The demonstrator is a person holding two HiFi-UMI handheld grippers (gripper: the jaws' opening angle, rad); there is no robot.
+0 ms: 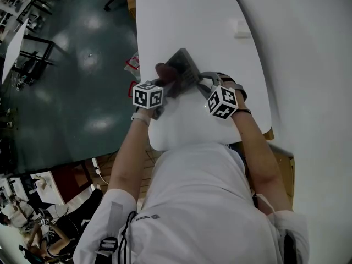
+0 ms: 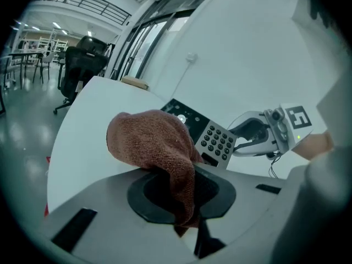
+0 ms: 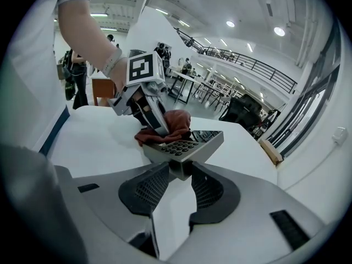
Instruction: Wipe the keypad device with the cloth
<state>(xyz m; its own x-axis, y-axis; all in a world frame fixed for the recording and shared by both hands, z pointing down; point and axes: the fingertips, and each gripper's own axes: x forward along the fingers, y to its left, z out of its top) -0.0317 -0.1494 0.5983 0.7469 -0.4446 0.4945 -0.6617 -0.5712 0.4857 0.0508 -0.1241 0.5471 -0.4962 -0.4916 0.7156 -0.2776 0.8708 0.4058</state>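
Tabletop (image 2: 82, 147) under left gripper (image 2: 184, 194) tilted down, clamping cloth (image 2: 154, 142).

The bench (image 1: 181, 15) is white and smooth. Its left edge is curved and its near edge is rounded, and its right edge runs along a white wall (image 1: 308, 48). A small tan block (image 2: 135, 82) lies on it at the far edge. The keypad device (image 1: 184, 70) is tilted over the middle of the bench. Whether one of its corners rests on the surface cannot be seen.

Left jaws' tips hidden under cloth (image 2: 157, 142); cloth covers pt of keypad (image 2: 219, 142); key labels too small.
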